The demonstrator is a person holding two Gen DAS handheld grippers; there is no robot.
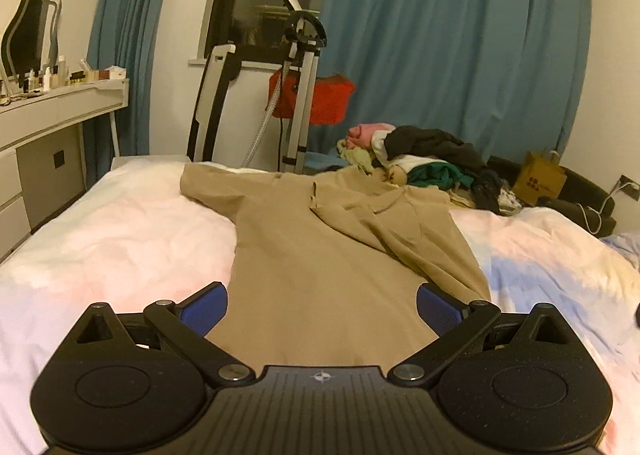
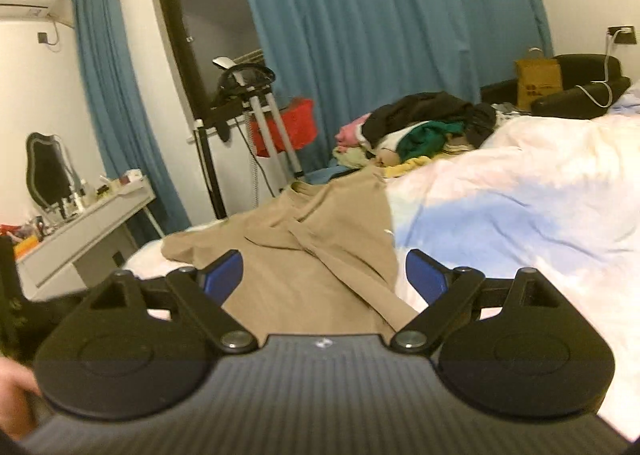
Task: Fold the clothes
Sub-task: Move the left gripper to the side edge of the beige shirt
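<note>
Tan garment flat on bed, both grippers empty above its near end.

Left to right: we had the left gripper (image 1: 322, 309) wide open, centred over the tan garment (image 1: 332, 255), long axis running straight away. Our right gripper (image 2: 324, 275) was open too, over its right edge, equally near.

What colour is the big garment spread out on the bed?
The garment is plain tan, or khaki, with no pattern. It shows best in the left wrist view.
</note>
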